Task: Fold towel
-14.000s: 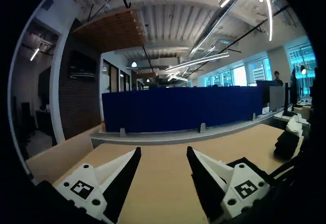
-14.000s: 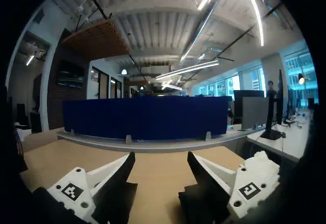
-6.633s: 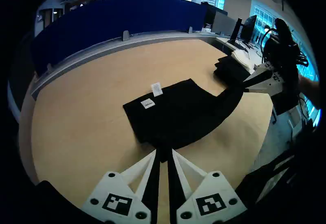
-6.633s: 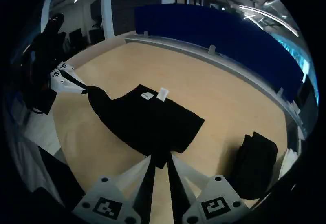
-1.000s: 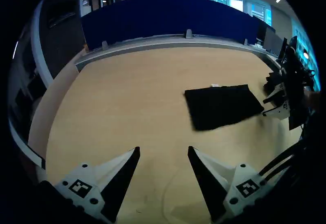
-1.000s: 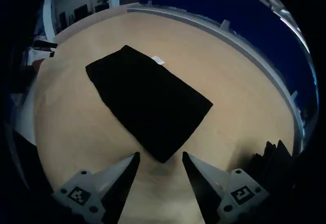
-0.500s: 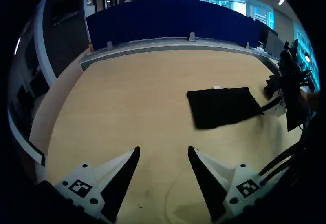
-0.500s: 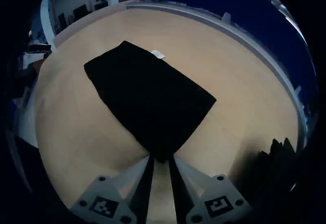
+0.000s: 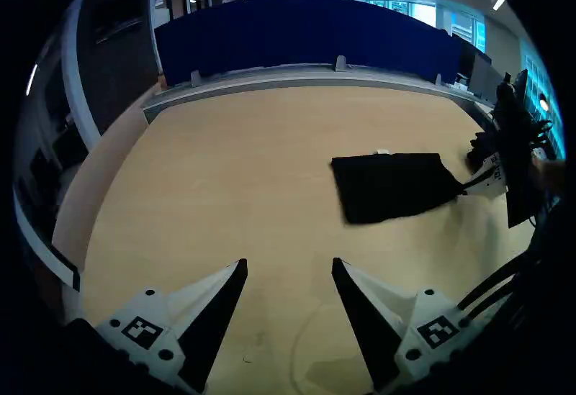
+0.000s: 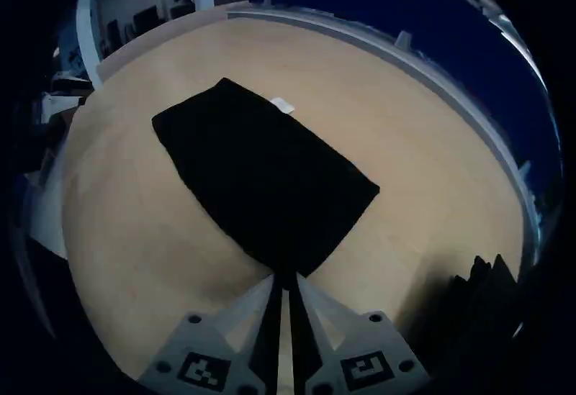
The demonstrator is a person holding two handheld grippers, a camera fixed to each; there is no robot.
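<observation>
Where your right fingers meet: right gripper point(image 10: 285, 281) clamped on the near corner of the black towel point(image 10: 266, 179).
Left gripper point(image 9: 288, 262): fingers spread wide, gripping nothing, above bare table point(image 9: 201, 179).
Towel position: folded rectangle lying on the table, well apart from your left gripper; pinched corner pulled to a point.
Tag point(image 10: 283, 105): white, at the towel's far edge.
Partition point(image 9: 302, 32): blue, along the table's far side.

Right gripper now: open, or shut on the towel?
Shut on the towel: the right gripper has its fingers nearly touching, with the black near corner pinched between them.
</observation>
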